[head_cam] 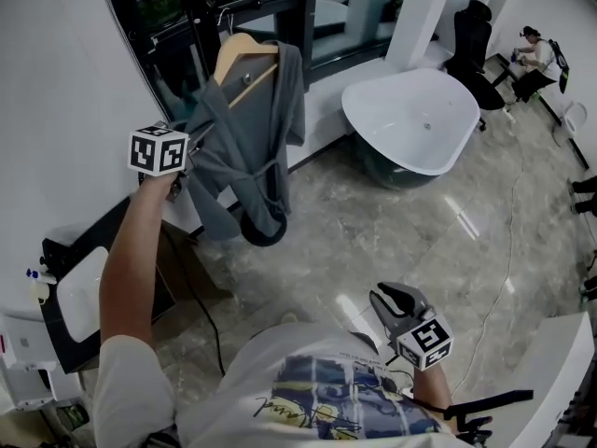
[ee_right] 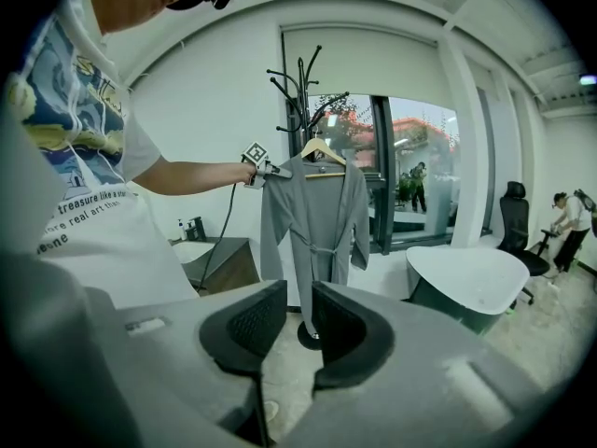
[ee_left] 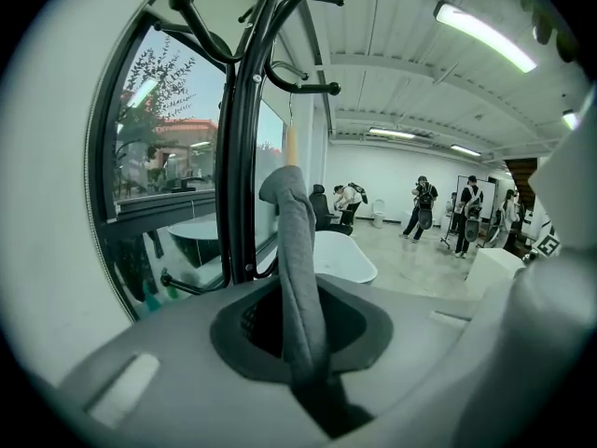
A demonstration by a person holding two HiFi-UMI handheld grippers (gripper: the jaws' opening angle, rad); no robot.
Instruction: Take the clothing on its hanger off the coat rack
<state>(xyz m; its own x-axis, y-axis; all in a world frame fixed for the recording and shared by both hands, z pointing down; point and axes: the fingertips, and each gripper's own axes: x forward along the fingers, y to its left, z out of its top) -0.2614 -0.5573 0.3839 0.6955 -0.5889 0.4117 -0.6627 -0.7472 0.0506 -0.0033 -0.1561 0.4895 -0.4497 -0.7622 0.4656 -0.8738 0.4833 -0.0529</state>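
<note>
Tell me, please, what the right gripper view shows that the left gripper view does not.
Only the right gripper view: the whole grey robe on its wooden hanger, the left gripper clamped at one shoulder, and the right gripper open and empty. Only the left gripper view: the fold of robe pinched between its jaws, close up. Both: the black coat rack, the white bathtub and the window.

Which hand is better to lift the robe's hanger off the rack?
Probably left. The left gripper is shut on the gray robe at the coat rack; the right gripper hangs empty, far from it.
</note>
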